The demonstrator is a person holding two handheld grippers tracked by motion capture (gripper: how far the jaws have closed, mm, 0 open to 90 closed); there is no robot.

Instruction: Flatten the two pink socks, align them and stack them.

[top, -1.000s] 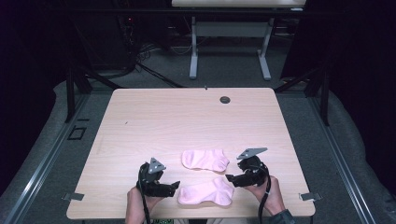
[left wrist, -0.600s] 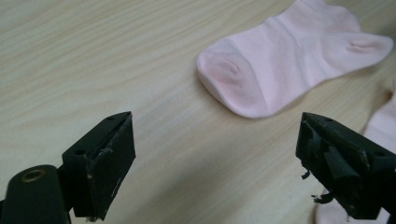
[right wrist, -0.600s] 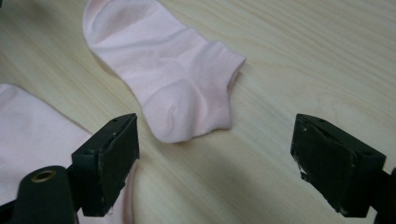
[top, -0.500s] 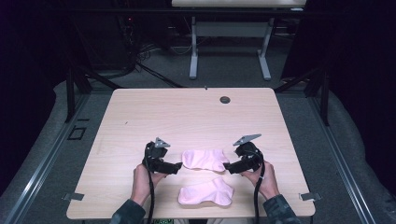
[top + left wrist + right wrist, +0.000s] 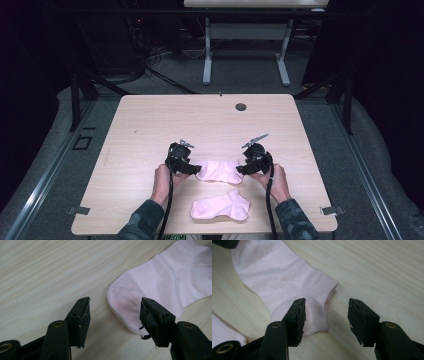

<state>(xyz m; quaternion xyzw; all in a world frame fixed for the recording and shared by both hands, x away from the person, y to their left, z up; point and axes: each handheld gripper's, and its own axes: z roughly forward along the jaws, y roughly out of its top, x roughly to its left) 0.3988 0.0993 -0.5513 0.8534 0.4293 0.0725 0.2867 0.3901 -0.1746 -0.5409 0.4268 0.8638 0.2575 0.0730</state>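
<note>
Sock (image 5: pixel 218 170) flat on table (image 5: pixel 150 125), unlifted; my left tool (image 5: pixel 113 312) and right tool (image 5: pixel 326 312) closing, half open, straddling its ends, gripping nothing; second sock (image 5: pixel 221 206) waits.

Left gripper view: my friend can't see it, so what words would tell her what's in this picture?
Two black jaws of the left gripper stand apart just above a pale wooden table, and they have just been closing. The rounded end of a pink sock lies flat between them, nearer the right-hand jaw, not yet pinched.
</note>
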